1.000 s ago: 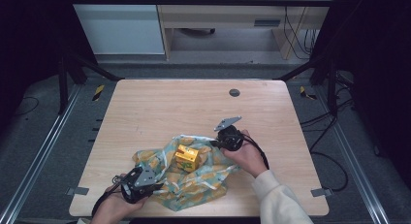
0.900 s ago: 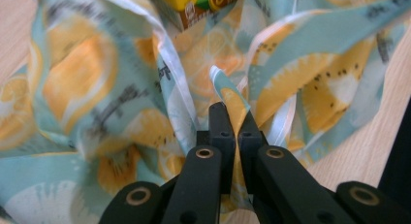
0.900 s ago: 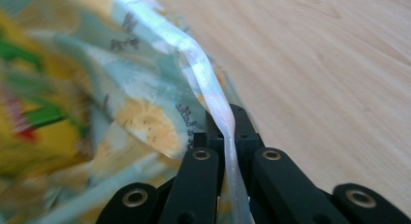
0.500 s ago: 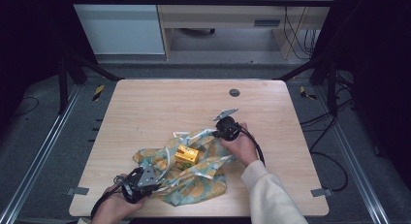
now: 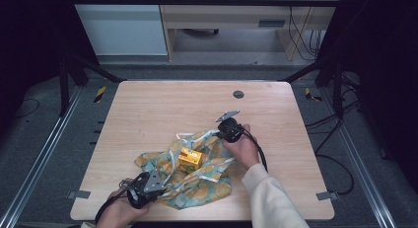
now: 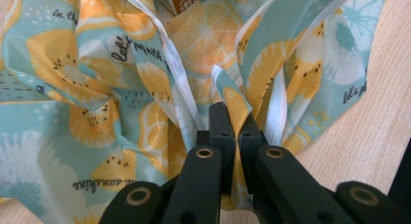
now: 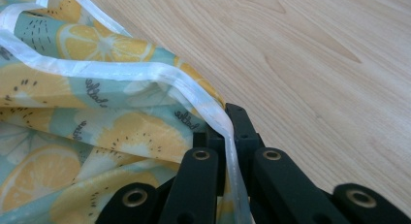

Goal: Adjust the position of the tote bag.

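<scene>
A teal fabric bag (image 5: 207, 176) printed with orange slices lies crumpled on the wooden table (image 5: 162, 114), near the front. A small yellow carton (image 5: 190, 159) sits in its folds. My left gripper (image 5: 160, 181) at the bag's front left is shut on the cloth; in the left gripper view a fold of the bag (image 6: 97, 88) is pinched between the black jaws of the left gripper (image 6: 236, 132). My right gripper (image 5: 221, 131) at the bag's far right corner is shut on the bag's white-trimmed edge (image 7: 145, 78), which runs between the jaws of the right gripper (image 7: 228, 132).
A small dark round disc (image 5: 238, 94) lies on the table near its far edge. Bare wood stretches behind and to the left of the bag. A dark frame and cables surround the table.
The right gripper has pulled the bag's corner away from me and to the right, stretching the cloth open. The left gripper has stayed in place.
</scene>
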Demonstrator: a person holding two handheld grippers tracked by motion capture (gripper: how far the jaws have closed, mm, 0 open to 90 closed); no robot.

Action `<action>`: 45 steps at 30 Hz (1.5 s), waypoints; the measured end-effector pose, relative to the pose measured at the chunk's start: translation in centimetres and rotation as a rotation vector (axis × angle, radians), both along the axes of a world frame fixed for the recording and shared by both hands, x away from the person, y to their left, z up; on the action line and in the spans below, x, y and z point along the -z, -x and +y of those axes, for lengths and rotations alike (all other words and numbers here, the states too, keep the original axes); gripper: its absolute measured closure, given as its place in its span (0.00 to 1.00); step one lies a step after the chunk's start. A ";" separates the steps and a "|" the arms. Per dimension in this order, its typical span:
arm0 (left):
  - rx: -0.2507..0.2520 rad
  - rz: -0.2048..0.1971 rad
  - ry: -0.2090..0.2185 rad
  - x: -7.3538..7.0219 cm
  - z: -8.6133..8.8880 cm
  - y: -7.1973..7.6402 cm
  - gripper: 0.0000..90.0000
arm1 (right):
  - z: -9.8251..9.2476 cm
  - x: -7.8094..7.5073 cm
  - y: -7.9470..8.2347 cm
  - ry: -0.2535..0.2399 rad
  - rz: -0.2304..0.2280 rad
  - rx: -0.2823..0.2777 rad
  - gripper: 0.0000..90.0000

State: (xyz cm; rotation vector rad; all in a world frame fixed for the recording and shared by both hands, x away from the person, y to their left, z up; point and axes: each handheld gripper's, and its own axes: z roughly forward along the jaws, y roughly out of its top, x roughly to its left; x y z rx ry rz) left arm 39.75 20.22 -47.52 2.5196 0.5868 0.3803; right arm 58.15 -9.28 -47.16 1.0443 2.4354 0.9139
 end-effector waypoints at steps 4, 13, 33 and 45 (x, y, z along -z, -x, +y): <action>0.002 -0.001 0.002 0.0 -0.1 0.1 1.00 | 0.0 0.1 -0.2 0.005 -0.006 0.003 1.00; -0.072 -0.117 0.139 -1.2 0.2 0.4 0.73 | -0.7 -3.8 3.0 -0.029 -0.151 -0.024 0.53; -0.261 -0.247 0.213 -5.8 -0.5 -3.8 0.40 | -3.0 -3.8 10.9 -0.117 -0.153 -0.116 0.43; -0.229 -0.151 0.073 -1.3 -0.2 -4.2 0.40 | -1.3 -0.8 13.1 -0.070 -0.030 -0.219 0.37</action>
